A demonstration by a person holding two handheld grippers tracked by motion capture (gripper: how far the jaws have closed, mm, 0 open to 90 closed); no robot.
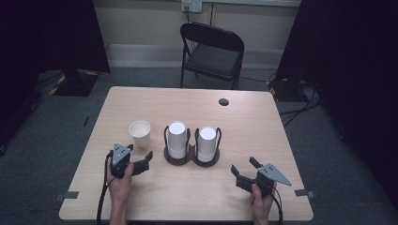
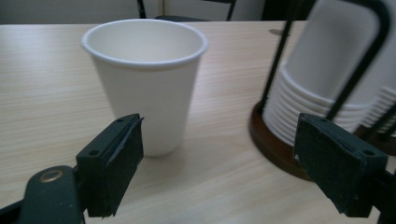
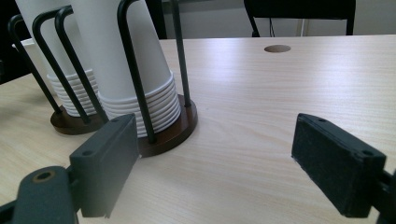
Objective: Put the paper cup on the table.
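- The single paper cup [image 1: 140,133] stands upright, mouth up, on the table [image 1: 155,197], just left of the twin cup holder [image 1: 191,158] and apart from it.
- The left gripper [image 1: 139,162] sits near the holder's left front, pointing toward that cup, jaws spread wide and holding nothing.
- The right gripper [image 1: 243,169] lies well off the holder's right front, jaws likewise apart and empty.
- Two stacks of upturned cups [image 1: 177,139] fill the holder.
- A folding chair [image 1: 212,54] stands beyond the holder, past the table's far edge.
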